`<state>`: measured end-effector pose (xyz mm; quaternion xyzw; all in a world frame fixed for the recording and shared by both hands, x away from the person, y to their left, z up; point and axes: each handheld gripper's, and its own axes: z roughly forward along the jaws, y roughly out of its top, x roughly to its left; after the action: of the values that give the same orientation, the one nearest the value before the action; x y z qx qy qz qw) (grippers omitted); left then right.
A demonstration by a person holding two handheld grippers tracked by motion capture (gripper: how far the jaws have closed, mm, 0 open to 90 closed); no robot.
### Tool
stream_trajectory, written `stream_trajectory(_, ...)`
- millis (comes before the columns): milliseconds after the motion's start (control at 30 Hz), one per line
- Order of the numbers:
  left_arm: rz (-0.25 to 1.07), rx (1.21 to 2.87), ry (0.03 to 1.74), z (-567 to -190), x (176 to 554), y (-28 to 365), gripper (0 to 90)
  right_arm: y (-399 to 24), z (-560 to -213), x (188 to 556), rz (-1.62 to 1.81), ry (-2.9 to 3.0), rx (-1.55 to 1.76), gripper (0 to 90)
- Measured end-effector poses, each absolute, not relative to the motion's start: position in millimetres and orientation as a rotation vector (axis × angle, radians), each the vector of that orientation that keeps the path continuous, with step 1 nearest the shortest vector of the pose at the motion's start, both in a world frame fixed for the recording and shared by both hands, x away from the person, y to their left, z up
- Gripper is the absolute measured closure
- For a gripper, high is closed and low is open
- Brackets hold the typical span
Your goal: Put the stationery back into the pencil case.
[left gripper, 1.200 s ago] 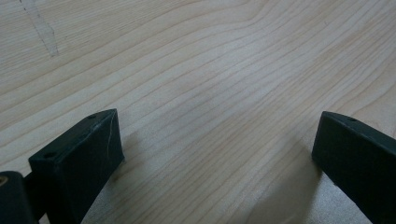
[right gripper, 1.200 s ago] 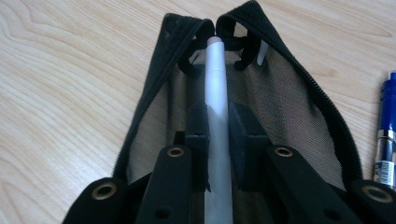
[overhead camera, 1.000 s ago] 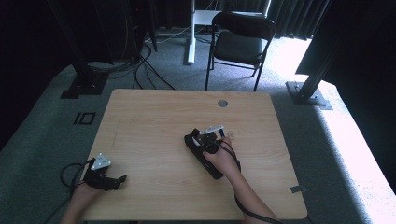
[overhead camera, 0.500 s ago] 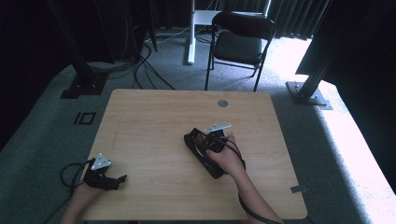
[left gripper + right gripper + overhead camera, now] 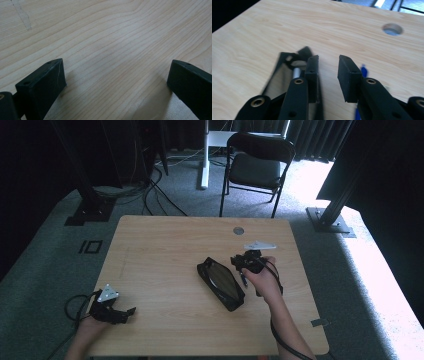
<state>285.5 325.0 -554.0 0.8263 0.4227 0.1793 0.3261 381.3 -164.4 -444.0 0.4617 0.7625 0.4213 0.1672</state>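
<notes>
black pouch point(image 5: 221, 283) flat, mid-table

The surface point(image 5: 165, 250) is pale wood with rounded corners and a round hole point(image 5: 238, 230) near its far edge. A black case point(image 5: 220, 283) lies slantwise on it right of centre. A blue pen point(image 5: 363, 71) lies on the wood beside the case.
</notes>
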Motion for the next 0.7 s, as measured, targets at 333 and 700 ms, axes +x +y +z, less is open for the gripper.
stream_trajectory(333,0.47,2.165,1.108,-554,286,325,2.1,-191,-467,399,1.085,2.118,1.403,69.6)
stream_trajectory(700,0.471,2.163,1.113,-554,286,325,2.1,-202,-508,423,1.025,2.09,1.507,66.8)
